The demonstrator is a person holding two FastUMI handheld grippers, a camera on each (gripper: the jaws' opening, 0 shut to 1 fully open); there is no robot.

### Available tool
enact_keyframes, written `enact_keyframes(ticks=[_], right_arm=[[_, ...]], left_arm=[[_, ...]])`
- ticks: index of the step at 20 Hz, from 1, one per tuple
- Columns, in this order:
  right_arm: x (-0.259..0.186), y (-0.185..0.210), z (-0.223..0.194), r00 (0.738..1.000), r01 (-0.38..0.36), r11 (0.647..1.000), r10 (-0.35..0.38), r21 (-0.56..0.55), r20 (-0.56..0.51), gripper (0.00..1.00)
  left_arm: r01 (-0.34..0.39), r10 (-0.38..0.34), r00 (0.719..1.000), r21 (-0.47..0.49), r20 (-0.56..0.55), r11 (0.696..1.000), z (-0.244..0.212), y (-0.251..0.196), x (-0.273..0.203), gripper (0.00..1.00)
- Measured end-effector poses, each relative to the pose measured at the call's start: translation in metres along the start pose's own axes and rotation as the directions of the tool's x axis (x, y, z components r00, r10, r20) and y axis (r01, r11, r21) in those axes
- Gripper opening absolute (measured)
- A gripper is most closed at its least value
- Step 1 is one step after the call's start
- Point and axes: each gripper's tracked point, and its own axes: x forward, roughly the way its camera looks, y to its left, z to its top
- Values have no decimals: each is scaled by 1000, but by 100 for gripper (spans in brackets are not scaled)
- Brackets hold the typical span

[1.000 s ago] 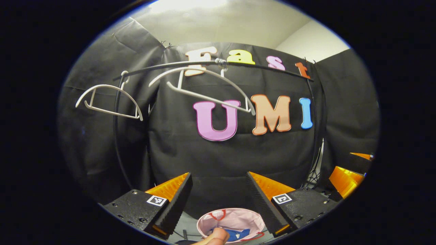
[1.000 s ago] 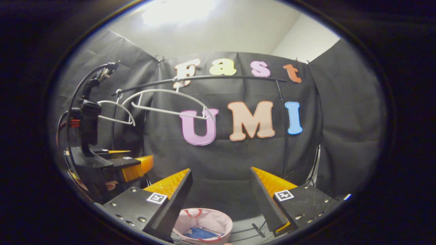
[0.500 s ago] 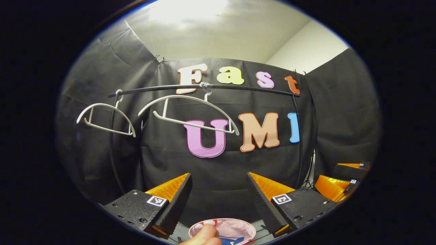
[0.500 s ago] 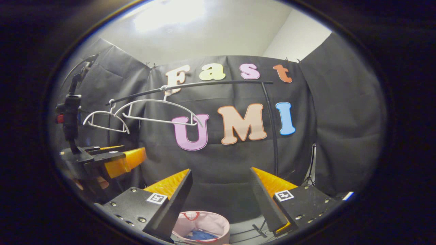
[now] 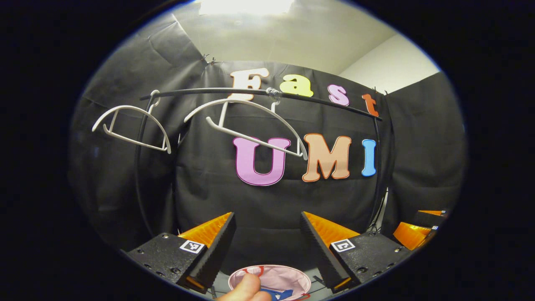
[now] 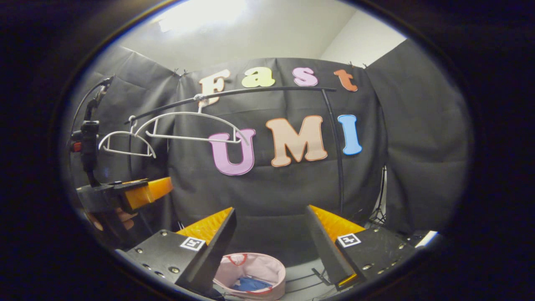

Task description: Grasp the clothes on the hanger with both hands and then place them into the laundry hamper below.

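Two bare white hangers [image 5: 250,125] [image 5: 131,129] hang from a black rail [image 5: 259,93] against the booth wall; the right gripper view has them at upper left [image 6: 192,127] [image 6: 125,144]. Low down stands a pink hamper [image 6: 267,267] with blue clothes [image 6: 250,284] lying inside it; its rim [image 5: 292,274] peeks out at the bottom of the left gripper view behind a fingertip [image 5: 246,289]. My left gripper [image 5: 267,221] is open and holds nothing. My right gripper [image 6: 269,215] is open and holds nothing as well. The left gripper [image 6: 138,192] appears at the left of the right gripper view, held by a hand [image 6: 121,217].
The rail's black upright post [image 6: 334,150] runs down on the right, and its curved left leg [image 5: 140,175] on the left. Cables and stand feet [image 6: 317,276] lie on the floor beside the hamper. The right gripper [image 5: 413,234] shows at the lower right of the left gripper view.
Both views shifted a little as the hands moved back and tilted; the hangers and rail sit slightly differently in frame. Both grippers stayed open and the clothes stayed in the hamper.
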Motion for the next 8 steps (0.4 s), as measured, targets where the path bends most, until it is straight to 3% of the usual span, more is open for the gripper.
enact_keyframes(ticks=[8], right_arm=[[3, 26, 13, 1000, 1, 1000, -1, 1, 24, 99]], left_arm=[[42, -40, 999, 64, -33, 997, 3, 1, -3, 93]])
